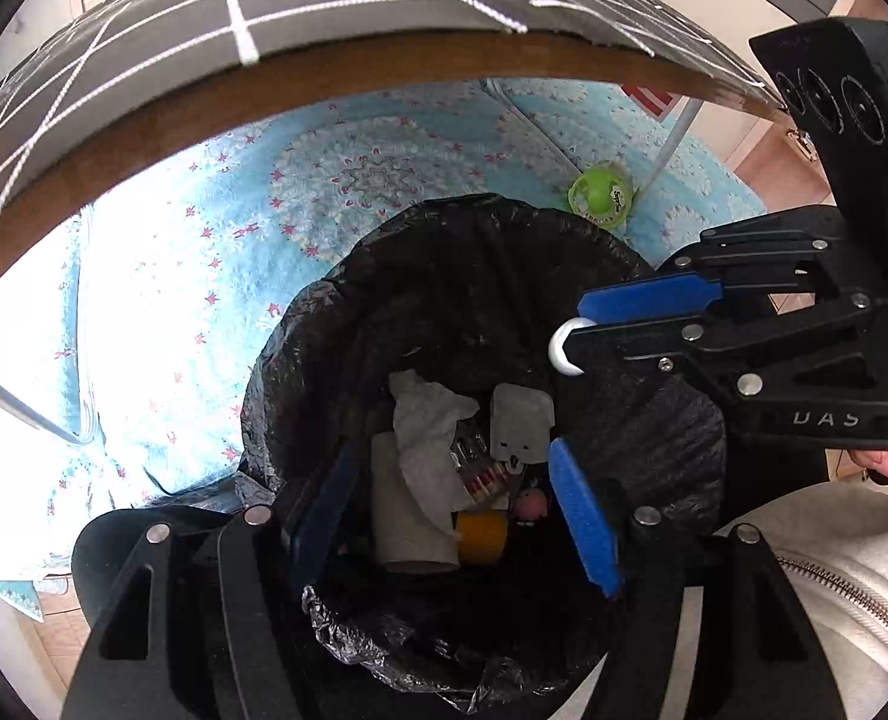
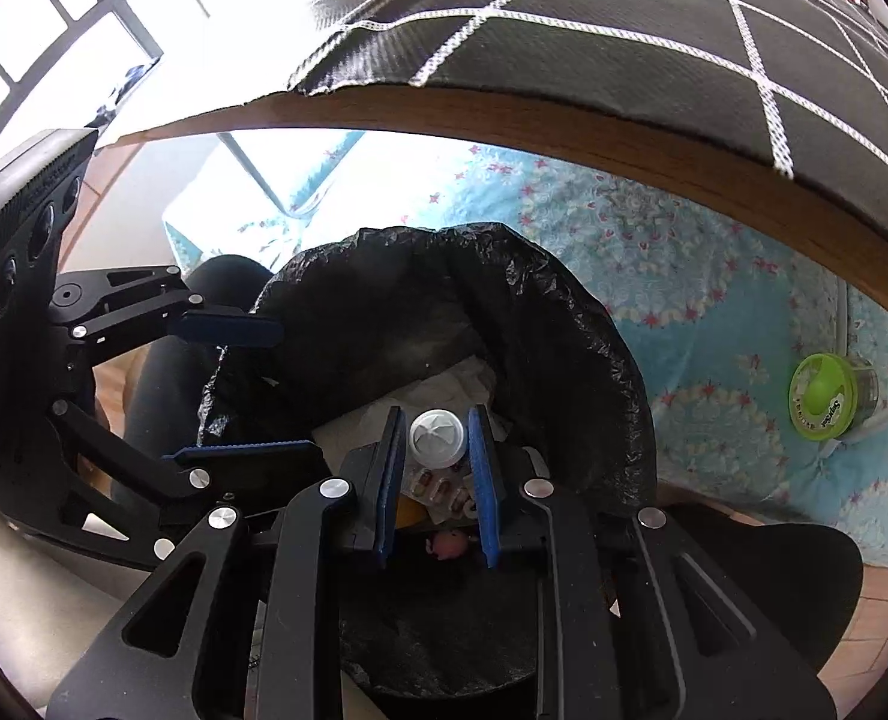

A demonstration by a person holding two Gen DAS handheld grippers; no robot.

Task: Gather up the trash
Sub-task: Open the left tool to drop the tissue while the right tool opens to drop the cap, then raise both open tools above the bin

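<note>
Nearest: the left hand-held gripper [image 1: 453,504] hung over the black-lined bin [image 1: 300,348], blue fingers apart, nothing between them.
Bin contents: tissue [image 1: 426,420], a cardboard roll [image 1: 402,516], a yellow tape roll [image 1: 483,537] and a blister pack already lay inside.
Right hand-held gripper [image 2: 435,468]: clamped on a white cap [image 2: 438,438], above the bin mouth.
Left to do: by my judgement, dropping the cap; a green tub [image 2: 828,399] sat on the blue rug, far right, well apart.

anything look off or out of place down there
One thing: a green-lidded container lies tipped on its side on the blue rug beside the bin, under the table edge, not with the trash inside.
</note>
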